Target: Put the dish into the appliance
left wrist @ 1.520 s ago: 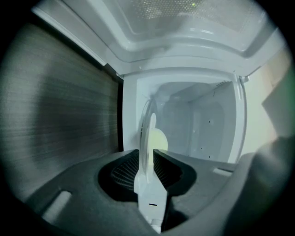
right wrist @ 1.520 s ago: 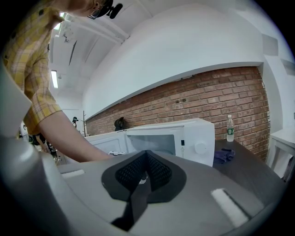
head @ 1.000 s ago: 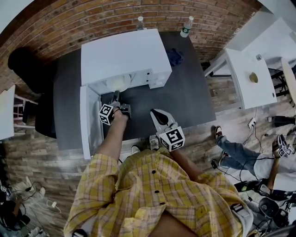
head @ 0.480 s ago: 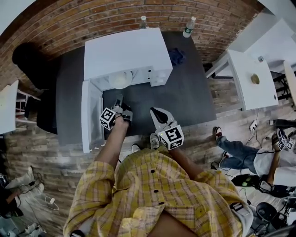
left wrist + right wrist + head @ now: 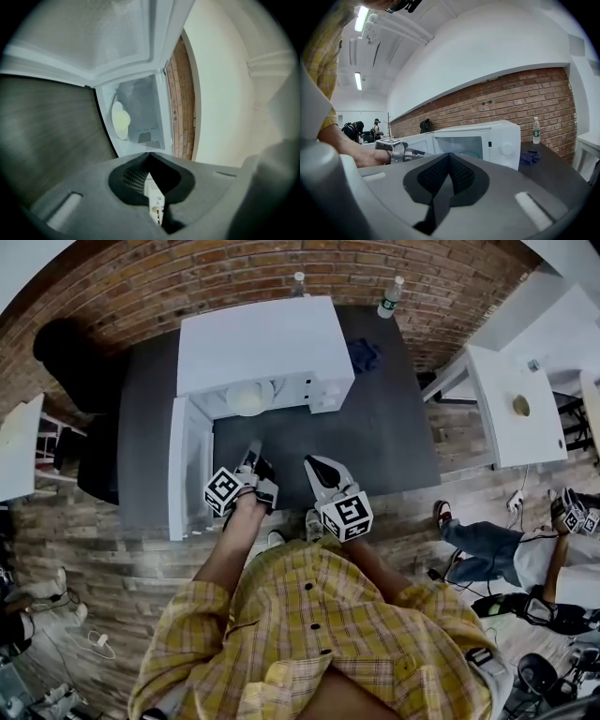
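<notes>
Dish: we've got the pale yellow dish (image 5: 248,397) inside the microwave's cavity, just behind the opening, with neither gripper touching it.
Microwave: the white microwave (image 5: 258,338) stands on the dark table (image 5: 394,427), close to the brick wall.
Door: the door (image 5: 187,465) is swung wide open on our left, and the cavity is in plain sight.
Left gripper: the left gripper (image 5: 251,451) hovers over the table in front of the opening, beside the open door. It points at the cavity but sits well clear of the dish. Its fingers are pressed together at the tips, with nothing between them.
Right gripper: the right gripper (image 5: 314,465) hangs over the table's near part, just to the right of the left one and apart from the microwave. Its fingers are together too, and empty.
Around: we spot a blue cloth (image 5: 364,355) on the table right of the microwave, and two water bottles (image 5: 390,296) at the far edge by the wall.
</notes>
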A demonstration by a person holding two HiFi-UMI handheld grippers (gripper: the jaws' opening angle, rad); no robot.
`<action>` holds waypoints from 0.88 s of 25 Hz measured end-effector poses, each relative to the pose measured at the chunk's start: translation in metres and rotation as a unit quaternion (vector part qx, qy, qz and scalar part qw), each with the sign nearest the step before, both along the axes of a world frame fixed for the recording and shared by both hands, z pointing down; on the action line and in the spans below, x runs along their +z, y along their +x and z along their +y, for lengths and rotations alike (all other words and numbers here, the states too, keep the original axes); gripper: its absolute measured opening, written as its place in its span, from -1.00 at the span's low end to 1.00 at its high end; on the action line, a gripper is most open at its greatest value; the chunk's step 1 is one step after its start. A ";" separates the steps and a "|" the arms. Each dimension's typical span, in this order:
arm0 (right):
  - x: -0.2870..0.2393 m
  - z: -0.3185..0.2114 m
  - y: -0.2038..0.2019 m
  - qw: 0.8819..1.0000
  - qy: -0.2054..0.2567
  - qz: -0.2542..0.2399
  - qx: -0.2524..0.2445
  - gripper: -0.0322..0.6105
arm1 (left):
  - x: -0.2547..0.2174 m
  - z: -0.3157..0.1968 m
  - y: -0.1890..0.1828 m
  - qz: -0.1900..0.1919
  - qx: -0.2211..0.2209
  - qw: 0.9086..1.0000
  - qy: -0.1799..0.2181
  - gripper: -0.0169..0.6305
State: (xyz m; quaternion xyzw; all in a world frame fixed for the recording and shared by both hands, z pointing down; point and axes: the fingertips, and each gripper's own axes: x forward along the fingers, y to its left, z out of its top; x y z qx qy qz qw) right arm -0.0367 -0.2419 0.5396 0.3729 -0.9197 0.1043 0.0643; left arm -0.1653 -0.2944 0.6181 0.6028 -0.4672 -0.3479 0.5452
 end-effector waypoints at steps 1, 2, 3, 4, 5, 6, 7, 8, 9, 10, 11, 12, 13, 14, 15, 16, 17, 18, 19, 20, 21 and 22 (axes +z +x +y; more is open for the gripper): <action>-0.001 0.000 0.000 1.000 0.000 -0.001 -0.001 -0.90 | -0.005 0.004 0.001 -0.007 0.003 1.000 0.004 -0.94; -0.001 0.000 -0.001 1.000 0.000 -0.002 -0.001 -0.90 | -0.009 0.007 0.002 -0.015 0.007 1.000 0.009 -0.94; -0.002 0.000 -0.001 1.000 0.000 -0.002 -0.001 -0.90 | -0.014 0.011 0.003 -0.026 0.012 0.999 0.014 -0.94; -0.002 0.000 -0.001 1.000 -0.001 -0.003 -0.001 -0.90 | -0.018 0.014 0.004 -0.039 0.018 0.999 0.020 -0.94; -0.002 0.001 -0.001 1.000 -0.001 -0.004 -0.001 -0.90 | -0.021 0.018 0.006 -0.054 0.024 0.998 0.026 -0.94; -0.002 0.001 -0.001 1.000 -0.003 -0.006 -0.001 -0.91 | -0.025 0.022 0.007 -0.071 0.030 0.996 0.034 -0.94; -0.002 0.002 -0.001 1.000 -0.004 -0.007 0.000 -0.91 | -0.029 0.025 0.008 -0.091 0.037 0.994 0.041 -0.94; -0.003 0.002 -0.001 1.000 -0.005 -0.009 0.000 -0.91 | -0.033 0.028 0.010 -0.113 0.045 0.991 0.050 -0.94; -0.003 0.003 -0.001 1.000 -0.005 -0.010 -0.001 -0.91 | -0.037 0.031 0.011 -0.135 0.051 0.988 0.057 -0.94; -0.004 0.004 -0.001 1.000 -0.005 -0.011 -0.002 -0.91 | -0.040 0.034 0.012 -0.155 0.055 0.984 0.065 -0.94; -0.004 0.004 -0.001 1.000 -0.005 -0.012 -0.003 -0.91 | -0.044 0.037 0.013 -0.174 0.058 0.980 0.072 -0.94; -0.004 0.005 -0.001 1.000 -0.006 -0.012 -0.004 -0.91 | -0.047 0.040 0.014 -0.192 0.062 0.976 0.079 -0.94; -0.004 0.006 -0.002 1.000 -0.006 -0.013 -0.006 -0.92 | -0.050 0.042 0.016 -0.211 0.066 0.972 0.085 -0.94; -0.003 0.006 -0.002 1.000 -0.006 -0.014 -0.006 -0.91 | -0.053 0.045 0.019 -0.232 0.072 0.966 0.089 -0.94; -0.004 0.007 -0.002 1.000 -0.007 -0.016 -0.006 -0.91 | -0.055 0.048 0.021 -0.256 0.077 0.959 0.092 -0.94; -0.004 0.008 -0.002 1.000 -0.008 -0.018 -0.006 -0.92 | -0.057 0.051 0.024 -0.281 0.082 0.951 0.095 -0.94; -0.004 0.009 -0.003 1.000 -0.010 -0.020 -0.007 -0.92 | -0.059 0.053 0.026 -0.308 0.086 0.943 0.098 -0.94; -0.004 0.010 -0.004 1.000 -0.012 -0.021 -0.008 -0.91 | -0.062 0.056 0.027 -0.334 0.088 0.933 0.102 -0.94; -0.005 0.011 -0.005 1.000 -0.013 -0.022 -0.009 -0.92 | -0.065 0.059 0.029 -0.360 0.090 0.922 0.107 -0.94; -0.005 0.012 -0.007 1.000 -0.014 -0.021 -0.012 -0.92 | -0.067 0.061 0.030 -0.387 0.091 0.911 0.111 -0.94; -0.004 0.013 -0.008 1.000 -0.015 -0.018 -0.014 -0.91 | -0.069 0.064 0.030 -0.412 0.092 0.899 0.115 -0.94; -0.003 0.015 -0.010 1.000 -0.016 -0.015 -0.016 -0.91 | -0.071 0.066 0.031 -0.435 0.092 0.888 0.119 -0.94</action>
